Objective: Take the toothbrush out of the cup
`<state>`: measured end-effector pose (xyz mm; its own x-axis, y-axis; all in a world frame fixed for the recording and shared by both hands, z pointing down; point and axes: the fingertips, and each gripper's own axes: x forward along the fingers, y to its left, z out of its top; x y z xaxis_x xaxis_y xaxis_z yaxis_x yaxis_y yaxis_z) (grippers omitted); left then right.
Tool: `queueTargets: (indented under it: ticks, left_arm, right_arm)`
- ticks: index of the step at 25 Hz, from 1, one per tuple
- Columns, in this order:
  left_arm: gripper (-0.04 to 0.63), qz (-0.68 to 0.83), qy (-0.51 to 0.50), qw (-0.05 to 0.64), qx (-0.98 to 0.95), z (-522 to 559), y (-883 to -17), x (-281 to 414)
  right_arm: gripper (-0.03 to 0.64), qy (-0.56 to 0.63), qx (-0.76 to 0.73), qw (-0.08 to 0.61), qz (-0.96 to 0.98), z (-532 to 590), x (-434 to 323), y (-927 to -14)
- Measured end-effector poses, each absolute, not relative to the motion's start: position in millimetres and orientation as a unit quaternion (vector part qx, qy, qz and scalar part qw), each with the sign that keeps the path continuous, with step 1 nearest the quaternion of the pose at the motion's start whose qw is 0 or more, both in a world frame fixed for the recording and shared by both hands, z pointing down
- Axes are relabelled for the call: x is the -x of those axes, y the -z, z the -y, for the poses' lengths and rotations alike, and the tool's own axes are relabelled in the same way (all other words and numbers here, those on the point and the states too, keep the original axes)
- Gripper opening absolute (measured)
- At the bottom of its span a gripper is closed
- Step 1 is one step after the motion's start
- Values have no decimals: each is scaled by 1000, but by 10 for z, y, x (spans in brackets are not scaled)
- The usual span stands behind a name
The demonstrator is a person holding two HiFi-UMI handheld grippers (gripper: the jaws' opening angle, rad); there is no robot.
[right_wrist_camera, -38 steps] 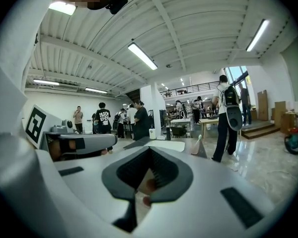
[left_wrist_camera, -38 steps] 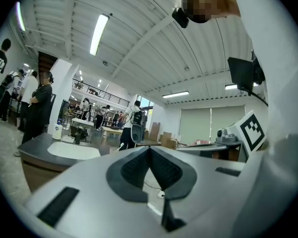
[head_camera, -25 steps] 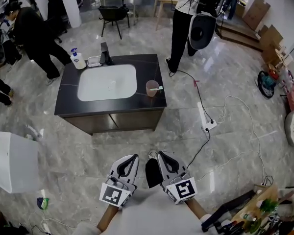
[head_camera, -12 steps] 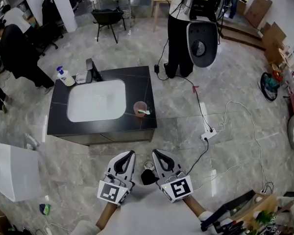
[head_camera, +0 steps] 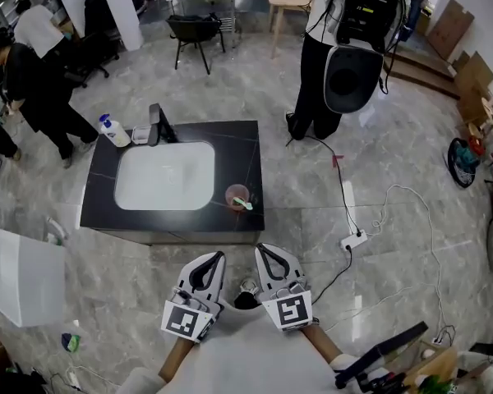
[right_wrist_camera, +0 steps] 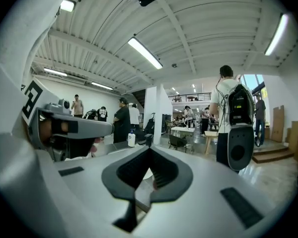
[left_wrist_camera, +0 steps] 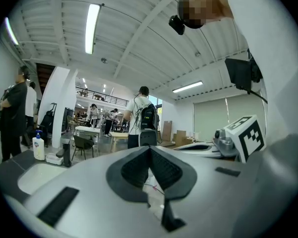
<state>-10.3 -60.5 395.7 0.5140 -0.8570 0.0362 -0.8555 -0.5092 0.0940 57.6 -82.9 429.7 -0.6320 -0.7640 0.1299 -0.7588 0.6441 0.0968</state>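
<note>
- Standing near the front right corner of a black, veined stone counter [head_camera: 251, 150], a translucent pink cup [head_camera: 235, 194] holds the toothbrush [head_camera: 245, 204]. Its pale green-and-white end juts over the rim toward the counter's front edge.
- Left gripper [head_camera: 216, 257]: smooth grey shells and ribbed dark pads, pressed together with nothing between them.
- Right gripper [head_camera: 262, 249]: likewise pressed together and empty (both are well apart from the cup, over the glossy marble floor [head_camera: 378, 179]).
- A rounded rectangular white basin [head_camera: 164, 175] is sunk in the counter, left of the cup.
</note>
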Motion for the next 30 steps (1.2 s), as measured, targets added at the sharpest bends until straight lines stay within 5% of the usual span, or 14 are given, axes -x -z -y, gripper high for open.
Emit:
queueTargets:
  ticks: [5,10,24,30]
  left_arm:
    - [-5,495,7,55,-867,654,-3946,117]
    - [-5,494,8,60,-867,674,-3971,177]
    - [-5,472,-14,82,-878,768,-4190,489]
    - [-5,473,-16,97,-876,845,-4343,605]
  right_arm:
    - [5,63,-401,101,908,889,-527,-4234]
    - [5,18,-433,-49,900,930,-498,-3924]
    - [5,-33,-462,-19,886,976,-282,-4146]
    - [5,-71,-457,49,885,888,-256,-4573]
